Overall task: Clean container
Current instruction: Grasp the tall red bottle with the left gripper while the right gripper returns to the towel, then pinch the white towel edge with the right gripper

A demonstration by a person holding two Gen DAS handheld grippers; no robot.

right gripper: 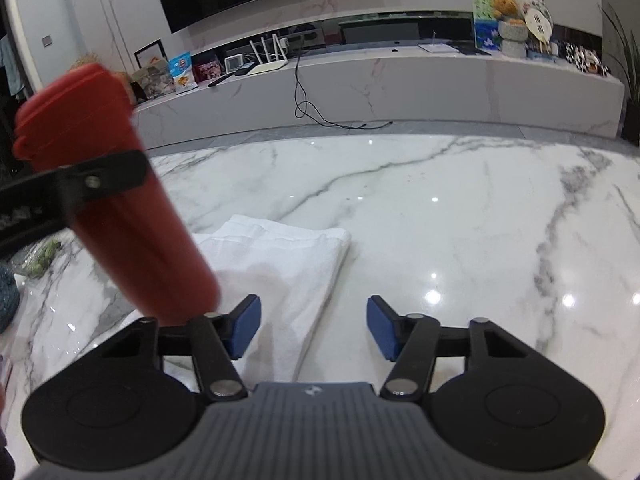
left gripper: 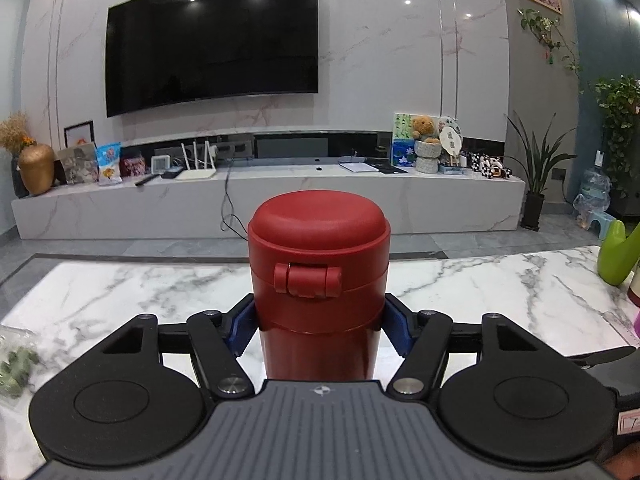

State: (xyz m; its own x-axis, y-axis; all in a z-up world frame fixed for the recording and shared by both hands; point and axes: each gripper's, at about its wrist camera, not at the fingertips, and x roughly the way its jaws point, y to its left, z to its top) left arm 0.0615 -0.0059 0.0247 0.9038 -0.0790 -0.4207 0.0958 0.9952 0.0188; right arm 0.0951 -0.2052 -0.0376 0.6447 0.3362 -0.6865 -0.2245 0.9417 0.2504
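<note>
A red flask [left gripper: 318, 264] with a domed, hinged lid stands upright in front of me in the left wrist view. My left gripper [left gripper: 318, 328] is shut on its body just under the lid, with the blue pads pressed on both sides. In the right wrist view the same flask [right gripper: 120, 200] leans across the upper left, with a black finger [right gripper: 80, 180] of the left gripper clamped over it. My right gripper [right gripper: 314, 326] is open, nothing between its blue pads. It hangs over a folded white towel [right gripper: 296, 264] lying on the marble table [right gripper: 440, 220].
A bag of small green pieces [left gripper: 16, 364] lies at the table's left edge. A green plastic object [left gripper: 616, 256] and a dark red bottle [left gripper: 634, 288] stand at the right edge. Beyond the table are the floor and a low TV bench [left gripper: 280, 196].
</note>
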